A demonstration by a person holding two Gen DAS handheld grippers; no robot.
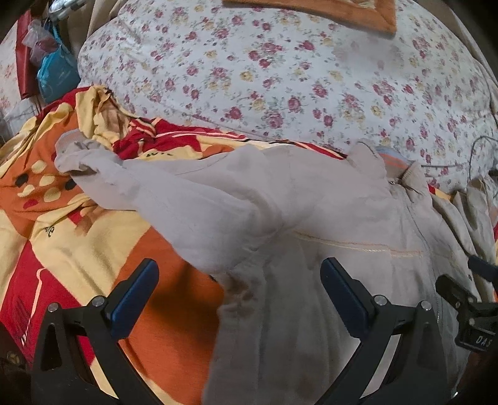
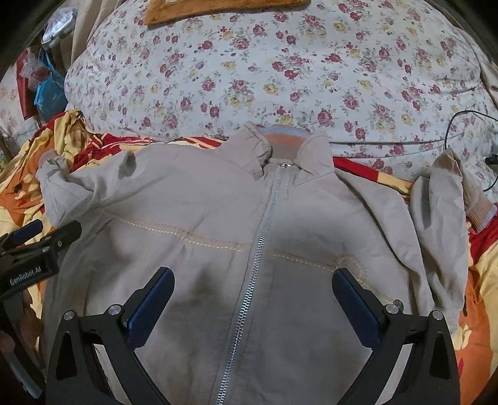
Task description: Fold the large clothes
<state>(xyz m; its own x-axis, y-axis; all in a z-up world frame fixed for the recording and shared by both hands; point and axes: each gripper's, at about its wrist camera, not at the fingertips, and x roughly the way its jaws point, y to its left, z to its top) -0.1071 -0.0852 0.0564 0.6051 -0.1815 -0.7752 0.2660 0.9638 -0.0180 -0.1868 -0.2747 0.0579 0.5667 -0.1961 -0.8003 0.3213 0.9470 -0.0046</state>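
Note:
A beige zip-up jacket (image 2: 218, 224) lies front up on the bed, zipper (image 2: 261, 249) shut, striped collar (image 2: 284, 138) at the far end. Its left sleeve (image 1: 174, 193) lies bunched out to the left, its right sleeve (image 2: 442, 215) is crumpled at the right. My left gripper (image 1: 239, 268) is open and empty over the jacket's left armpit area. My right gripper (image 2: 253, 277) is open and empty above the jacket's chest, astride the zipper. Each gripper shows at the edge of the other's view: the left gripper (image 2: 37, 236) and the right gripper (image 1: 467, 289).
The jacket rests on a red, orange and yellow blanket (image 1: 71, 236). A floral quilt (image 2: 280, 71) is heaped behind it. A black cable (image 2: 460, 124) runs at the far right. Bags (image 1: 53, 65) hang at the far left. An orange mat (image 2: 199, 9) lies at the top.

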